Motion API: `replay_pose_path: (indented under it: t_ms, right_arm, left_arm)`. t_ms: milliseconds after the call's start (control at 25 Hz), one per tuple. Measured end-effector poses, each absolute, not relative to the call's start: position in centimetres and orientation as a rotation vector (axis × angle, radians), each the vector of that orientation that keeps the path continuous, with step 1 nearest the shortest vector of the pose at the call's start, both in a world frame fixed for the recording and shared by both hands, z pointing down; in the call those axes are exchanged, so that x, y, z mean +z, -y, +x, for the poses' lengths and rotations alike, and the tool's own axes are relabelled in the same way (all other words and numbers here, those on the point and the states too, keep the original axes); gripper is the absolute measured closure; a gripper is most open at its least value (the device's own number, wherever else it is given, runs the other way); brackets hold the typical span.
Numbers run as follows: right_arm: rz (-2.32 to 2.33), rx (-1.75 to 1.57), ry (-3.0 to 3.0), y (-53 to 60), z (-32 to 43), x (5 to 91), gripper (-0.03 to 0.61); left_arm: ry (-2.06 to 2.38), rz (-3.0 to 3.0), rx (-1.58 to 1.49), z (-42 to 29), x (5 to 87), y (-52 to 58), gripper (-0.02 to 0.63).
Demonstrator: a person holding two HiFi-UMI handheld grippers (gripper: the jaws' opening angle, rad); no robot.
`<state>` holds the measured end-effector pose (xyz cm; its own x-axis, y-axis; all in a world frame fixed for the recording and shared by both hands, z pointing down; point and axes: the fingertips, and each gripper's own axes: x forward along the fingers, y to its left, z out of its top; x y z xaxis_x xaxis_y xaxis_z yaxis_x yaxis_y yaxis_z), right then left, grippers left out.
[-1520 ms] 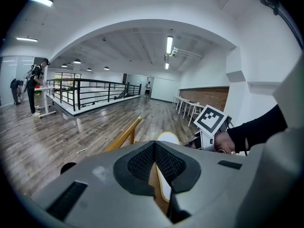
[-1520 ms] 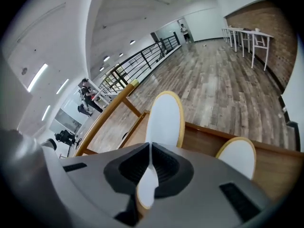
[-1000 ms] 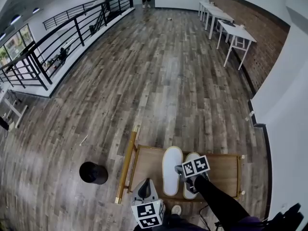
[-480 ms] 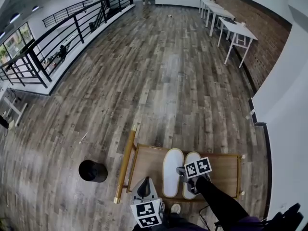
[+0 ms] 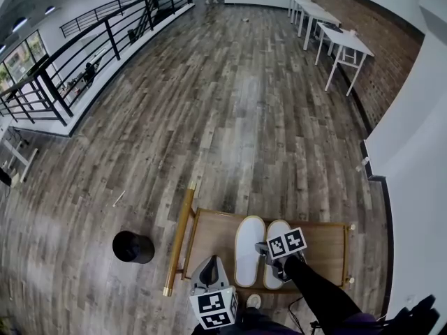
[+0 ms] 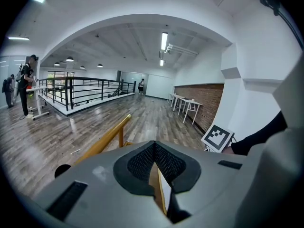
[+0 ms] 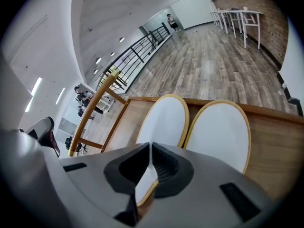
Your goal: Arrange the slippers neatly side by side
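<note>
— Where are the slippers?
— The left slipper (image 5: 248, 250) and the right slipper (image 5: 277, 230) lie just beside each other, parallel, mid-way along the wooden trolley's (image 5: 323, 246) near edge.
— And the grippers?
— The right gripper (image 7: 149, 167) is above the slippers' near ends, fingers pressed together on nothing. The left gripper (image 6: 154, 167) is at the near left corner by the gold rail (image 5: 178, 246), fingers likewise together.

Holding the left gripper (image 6: 153, 160) close in front of the body, jaws pressed together; holding the right gripper (image 7: 150, 158) farther forward on a dark-sleeved arm (image 5: 318, 295), jaws likewise closed.
</note>
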<state>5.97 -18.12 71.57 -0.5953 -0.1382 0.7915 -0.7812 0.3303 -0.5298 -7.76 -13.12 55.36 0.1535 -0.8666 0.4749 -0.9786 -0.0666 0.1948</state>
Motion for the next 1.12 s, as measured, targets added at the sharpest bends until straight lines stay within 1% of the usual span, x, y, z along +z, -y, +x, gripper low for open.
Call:
replay_pose_path:
  t_ms: [320,1120]
  right_arm:
    - [0.811,1.307,1.966,18.5,6.1,71.7,0.565]
    - [0.774,1.333,1.979,18.3,6.1,71.9,0.563]
  left_arm:
    - [1.709,1.997,0.338,-6.4,55.6,14.2,0.623]
    - [1.693,2.016,0.334,-5.4,55.5,14.9,0.623]
